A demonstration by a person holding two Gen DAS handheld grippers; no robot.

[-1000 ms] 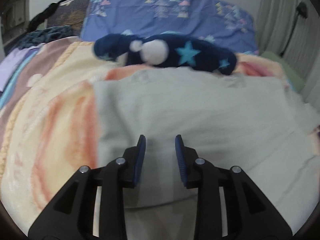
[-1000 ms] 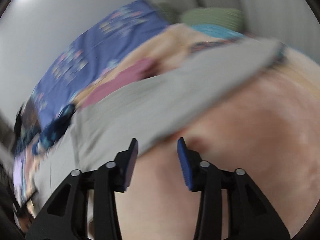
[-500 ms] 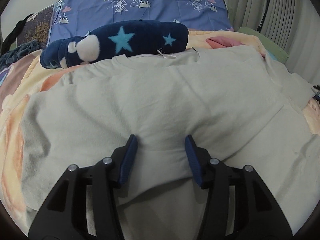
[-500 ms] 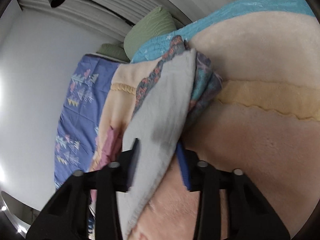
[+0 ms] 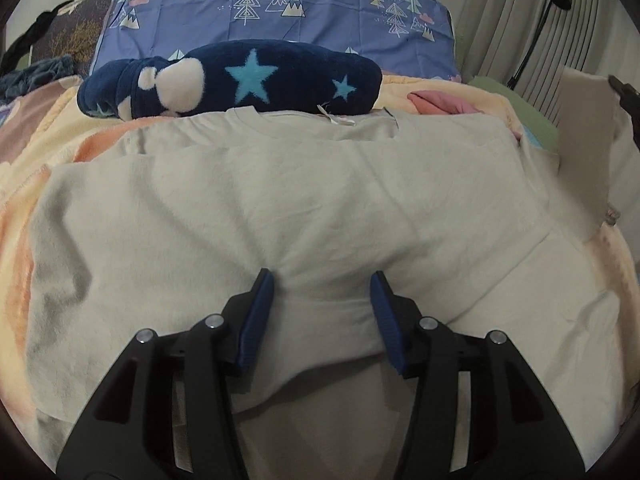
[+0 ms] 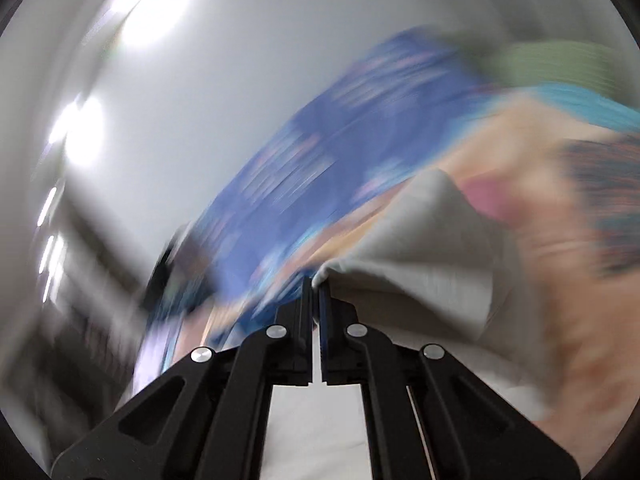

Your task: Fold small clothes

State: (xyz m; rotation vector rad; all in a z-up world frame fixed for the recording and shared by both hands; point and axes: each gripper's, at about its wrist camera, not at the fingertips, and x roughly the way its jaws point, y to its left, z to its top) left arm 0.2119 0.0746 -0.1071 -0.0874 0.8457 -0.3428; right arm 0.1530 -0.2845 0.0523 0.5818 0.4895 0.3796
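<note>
**A grey shirt on the bed, one corner pinched**

Left wrist view: The grey shirt [image 5: 280, 208] lies spread out flat on a soft peach blanket [image 5: 24, 184] on the bed. The left gripper [image 5: 322, 292] points down at the near part of the shirt. Its jaws are about half open. A soft bump of the shirt sits between the blue pads [image 5: 256, 316], but they are not squeezing it. Behind the shirt lies a dark blue plush toy [image 5: 248, 80] with light blue stars, touching the shirt's neck edge. Behind that is a purple pillow [image 5: 280, 12] with little trees on it. A pink cloth [image 5: 444, 102] peeks out at the right.

Right wrist view: This picture is very blurry. The right gripper [image 6: 316, 284] has its jaws pressed together, pinching an edge of the grey shirt [image 6: 424, 252]. The shirt hangs up from the bed in a loose fold.
</note>
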